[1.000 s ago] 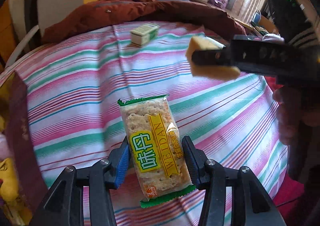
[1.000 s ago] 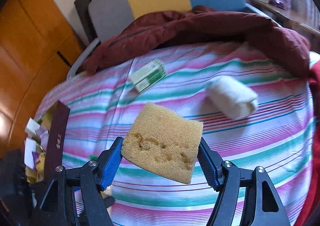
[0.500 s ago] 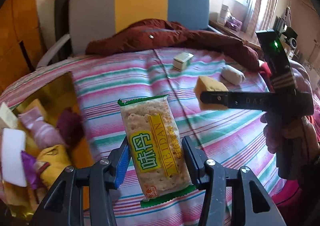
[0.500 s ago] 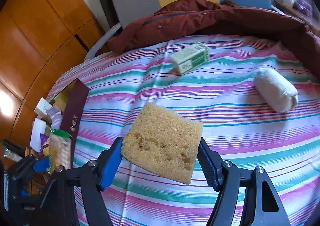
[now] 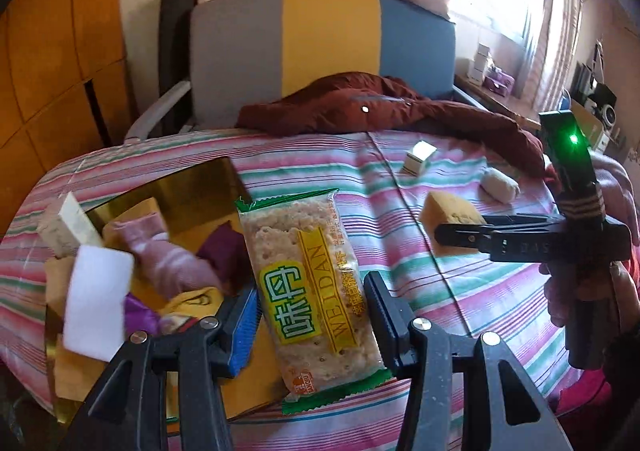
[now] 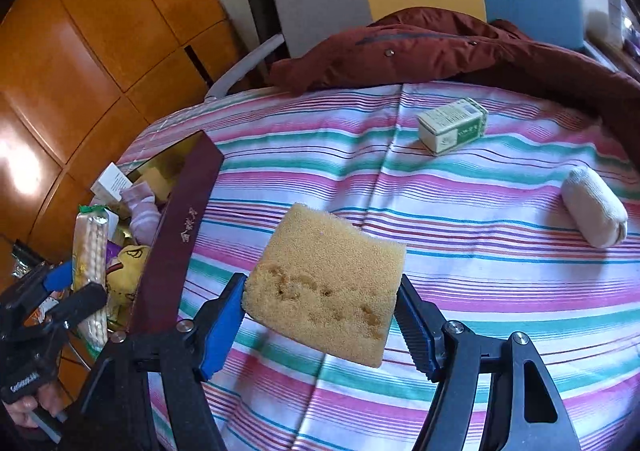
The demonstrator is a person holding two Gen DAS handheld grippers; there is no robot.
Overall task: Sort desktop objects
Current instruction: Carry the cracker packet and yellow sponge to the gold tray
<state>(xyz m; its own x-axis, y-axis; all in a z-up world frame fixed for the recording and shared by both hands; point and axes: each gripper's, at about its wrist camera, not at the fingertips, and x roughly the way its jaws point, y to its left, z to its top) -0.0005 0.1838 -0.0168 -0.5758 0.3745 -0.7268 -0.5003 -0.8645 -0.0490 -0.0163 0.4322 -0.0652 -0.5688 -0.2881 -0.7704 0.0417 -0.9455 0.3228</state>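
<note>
Left gripper (image 5: 310, 311): clamped on a cracker packet (image 5: 310, 287), pads pressing its long sides; the packet's long axis runs away from the jaws, toward 12 o'clock.

Right gripper (image 6: 320, 315): closed on a yellow sponge (image 6: 324, 283), held clear of the striped sheet (image 6: 460, 195) (nothing under it but cloth).

Key relation: the box (image 5: 192, 187), gold inside and dark red outside, lies at 9 to 10 o'clock of the packet in the left wrist view, its near wall just beside the left jaw. The left hand looks the nearer of the two. From the right wrist view the box sits at 9 o'clock of the sponge, with the dark red wall (image 6: 176, 235) standing between them.

Box contents: a rolled pink sock (image 5: 168, 255), a white pad (image 5: 96, 287), a small carton (image 5: 70, 225), a purple wrapper (image 5: 138, 317) and a yellow item (crowded, little bare floor left).

Still out on the sheet: a green-and-white carton (image 6: 452, 127) at 1 o'clock of the sponge and a rolled white sock (image 6: 594, 211) at 2 o'clock, well apart from both grippers.

In the way: the box wall for the sponge; the heap already inside for the packet. The red jacket (image 6: 440, 47) lies at the far edge, out of the path.

Likely step: carrying both items to the box.
</note>
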